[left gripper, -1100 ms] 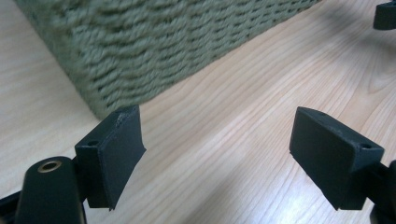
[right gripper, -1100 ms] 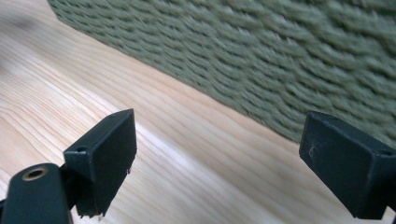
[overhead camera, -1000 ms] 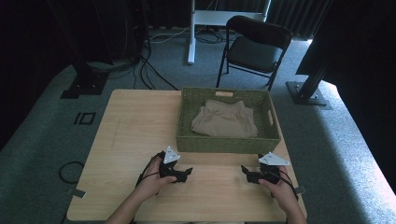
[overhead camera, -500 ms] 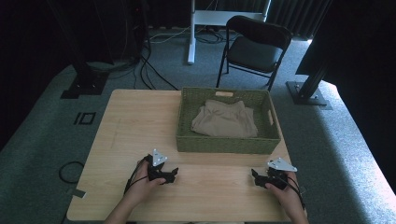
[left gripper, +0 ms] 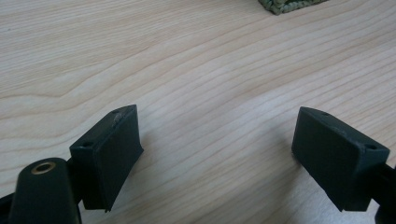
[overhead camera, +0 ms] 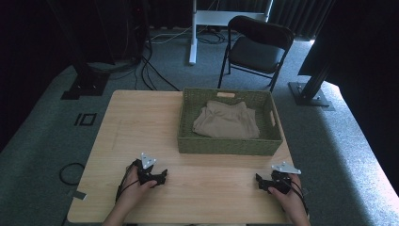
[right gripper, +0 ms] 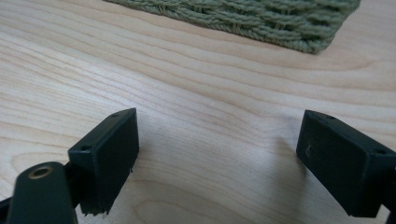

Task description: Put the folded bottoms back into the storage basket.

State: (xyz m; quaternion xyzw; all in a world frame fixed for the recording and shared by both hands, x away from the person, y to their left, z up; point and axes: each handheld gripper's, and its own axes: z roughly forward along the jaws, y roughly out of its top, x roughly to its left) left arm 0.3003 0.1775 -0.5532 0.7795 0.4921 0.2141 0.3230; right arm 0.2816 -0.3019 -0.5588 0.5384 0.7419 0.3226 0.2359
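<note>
In the left gripper view, the top edge cuts off all but one corner of the woven green basket (left gripper: 289, 4). In the right gripper view, the basket's (right gripper: 261, 18) lower wall alone shows, and its contents are hidden. In the high view, the person's forearms are cut off by the bottom edge, and the folded beige cloth (overhead camera: 227, 121) is too small to identify as any garment.

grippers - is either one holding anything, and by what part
Nothing is held. The left gripper and right gripper both have open jaws over bare table; the folded cloth lies untouched in the basket.
</note>
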